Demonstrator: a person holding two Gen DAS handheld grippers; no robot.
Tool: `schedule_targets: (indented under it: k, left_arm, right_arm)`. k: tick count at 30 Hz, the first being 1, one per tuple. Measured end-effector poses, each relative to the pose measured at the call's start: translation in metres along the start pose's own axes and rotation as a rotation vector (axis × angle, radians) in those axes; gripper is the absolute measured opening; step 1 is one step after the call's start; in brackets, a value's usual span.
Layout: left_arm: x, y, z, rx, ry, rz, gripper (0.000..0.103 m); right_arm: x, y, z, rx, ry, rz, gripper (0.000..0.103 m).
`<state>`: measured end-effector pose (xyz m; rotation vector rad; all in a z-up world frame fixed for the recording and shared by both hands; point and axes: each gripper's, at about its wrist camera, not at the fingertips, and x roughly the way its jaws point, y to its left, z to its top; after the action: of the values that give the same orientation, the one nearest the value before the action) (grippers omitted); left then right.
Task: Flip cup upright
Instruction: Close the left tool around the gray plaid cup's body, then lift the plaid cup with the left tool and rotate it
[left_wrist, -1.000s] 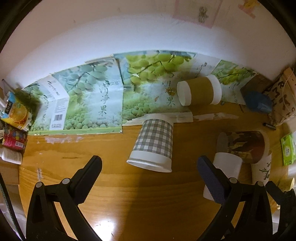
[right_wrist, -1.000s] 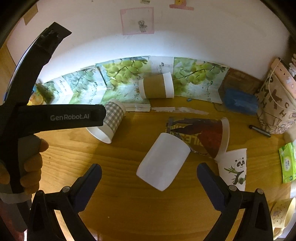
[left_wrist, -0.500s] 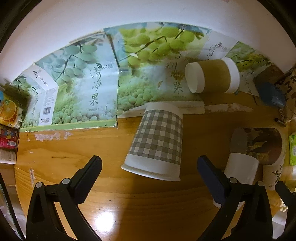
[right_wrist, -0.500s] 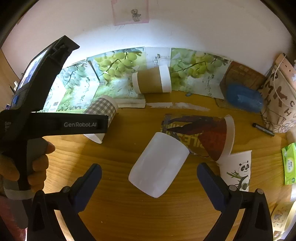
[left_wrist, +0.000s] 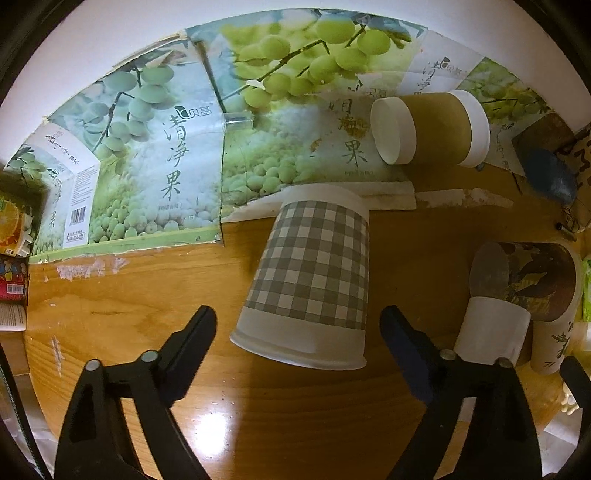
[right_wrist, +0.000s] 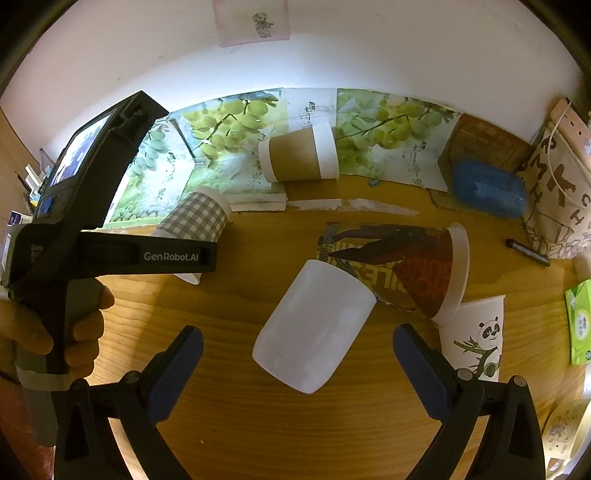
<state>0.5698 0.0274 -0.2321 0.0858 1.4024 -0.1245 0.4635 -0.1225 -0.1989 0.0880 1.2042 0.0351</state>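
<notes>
A grey checked paper cup (left_wrist: 314, 273) lies on its side on the wooden table (left_wrist: 147, 295), base end toward me. My left gripper (left_wrist: 299, 325) is open, its fingers on either side of the cup's base end, not touching. It also shows in the right wrist view (right_wrist: 195, 221), partly behind the left gripper's body. A plain white cup (right_wrist: 314, 328) lies on its side in front of my right gripper (right_wrist: 297, 350), which is open and empty. The white cup also shows in the left wrist view (left_wrist: 491, 332).
A brown-sleeved cup (left_wrist: 428, 127) lies on the grape-print cardboard (left_wrist: 166, 166) at the back. A dark printed cup (right_wrist: 399, 266) and a panda cup (right_wrist: 476, 339) lie on their sides to the right. A blue object (right_wrist: 487, 192), a pen (right_wrist: 528, 253) and a printed bag (right_wrist: 561, 184) are at the far right.
My left gripper has moved forward toward the checked cup, which now lies between its fingers. My right gripper has come a little closer to the white cup.
</notes>
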Motion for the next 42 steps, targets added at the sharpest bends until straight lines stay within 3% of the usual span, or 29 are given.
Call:
schedule_targets:
  k: [5, 21, 42]
  left_arm:
    - [0.007, -0.005, 0.001, -0.002, 0.018, 0.000, 0.078]
    - [0.002, -0.004, 0.001, 0.018, -0.013, -0.012, 0.073]
    - [-0.071, 0.008, -0.029, 0.037, -0.152, -0.033, 0.073]
  right_arm:
    - [0.000, -0.001, 0.000, 0.003, 0.002, -0.002, 0.103]
    - [-0.007, -0.006, -0.002, -0.003, -0.012, -0.004, 0.103]
    - [-0.059, 0.010, -0.031, -0.069, -0.082, -0.009, 0.103]
